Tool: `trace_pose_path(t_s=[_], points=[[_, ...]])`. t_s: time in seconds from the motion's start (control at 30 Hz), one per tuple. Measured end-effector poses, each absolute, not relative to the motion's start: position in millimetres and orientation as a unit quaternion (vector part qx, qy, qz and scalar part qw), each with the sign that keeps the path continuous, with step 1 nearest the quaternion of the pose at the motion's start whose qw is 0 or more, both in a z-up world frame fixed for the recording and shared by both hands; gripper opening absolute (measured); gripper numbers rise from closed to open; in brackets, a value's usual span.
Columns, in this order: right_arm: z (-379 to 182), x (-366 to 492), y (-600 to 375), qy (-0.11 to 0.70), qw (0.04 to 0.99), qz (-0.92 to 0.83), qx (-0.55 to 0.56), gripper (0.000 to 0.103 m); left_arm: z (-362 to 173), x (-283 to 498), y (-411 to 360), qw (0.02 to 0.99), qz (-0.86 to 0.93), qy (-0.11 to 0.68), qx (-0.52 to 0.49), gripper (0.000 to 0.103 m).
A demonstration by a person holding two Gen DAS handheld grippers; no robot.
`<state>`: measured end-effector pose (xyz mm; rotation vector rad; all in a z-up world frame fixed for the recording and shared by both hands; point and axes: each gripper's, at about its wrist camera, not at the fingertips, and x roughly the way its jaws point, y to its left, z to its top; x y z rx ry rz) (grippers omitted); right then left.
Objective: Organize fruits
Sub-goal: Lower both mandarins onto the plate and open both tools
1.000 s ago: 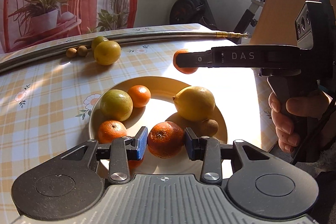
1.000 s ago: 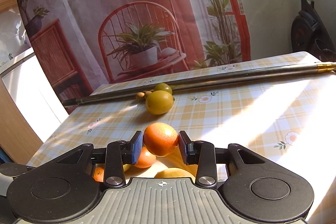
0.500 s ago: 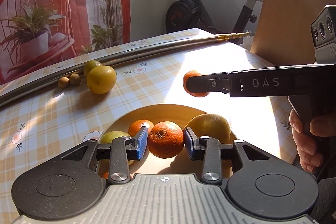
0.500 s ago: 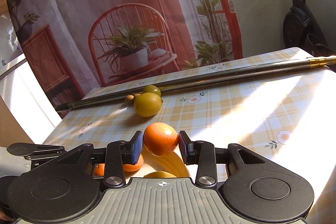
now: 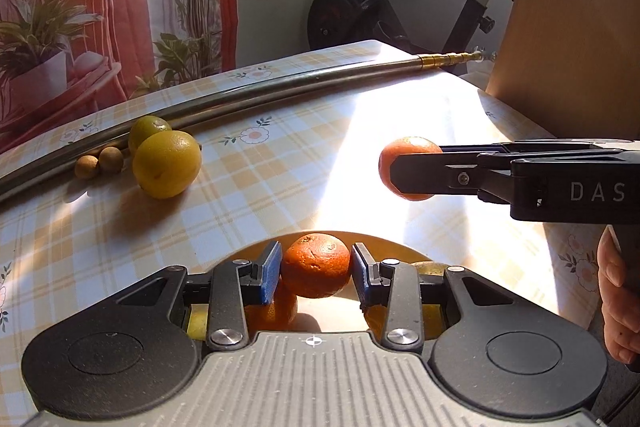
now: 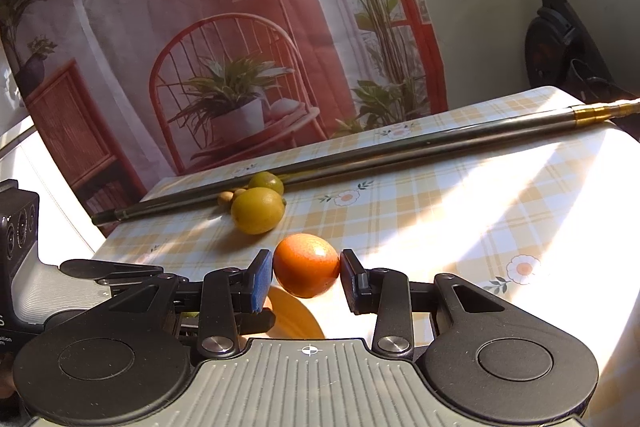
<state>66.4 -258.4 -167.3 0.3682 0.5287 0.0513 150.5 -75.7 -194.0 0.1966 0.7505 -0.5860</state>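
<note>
Left wrist view: two claws, two oranges, held above the plate

Left wrist camera: the left claw (image 5: 316, 273) is clenched on a rough-skinned orange (image 5: 315, 265), pinned between its blue pads above the plate (image 5: 256, 251) where more fruit lies half hidden beneath. To the right, the right claw (image 5: 404, 169) reaches in sideways, gripping a smaller orange (image 5: 394, 155) clear of the checked tabletop (image 5: 280, 187). Right wrist camera: that smaller orange (image 6: 306, 265) sits squarely between the right claw's (image 6: 306, 277) pads, over the plate's rim (image 6: 296, 315). Farther back on the tabletop, a yellow citrus (image 5: 166, 163), a green one (image 5: 146, 127) and two small brown fruits (image 5: 98, 163) lie clustered beside a long metal pole (image 5: 280, 87).
</note>
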Motion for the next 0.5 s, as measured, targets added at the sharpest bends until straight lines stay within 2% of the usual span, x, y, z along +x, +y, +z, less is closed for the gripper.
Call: trace_pose_path(t_s=[0.33,0.5], points=[[-171.5,68.8,-260.8,0.264,0.946,0.022,0.185,0.034,-196.9,158.0,-76.6,0.879,-0.282,0.373,0.086,0.041],[-172.0,67.9,-260.6,0.262,0.947,0.023,0.184,0.034,-183.0,151.9,-62.2,0.888,-0.275,0.365,0.051,0.041]])
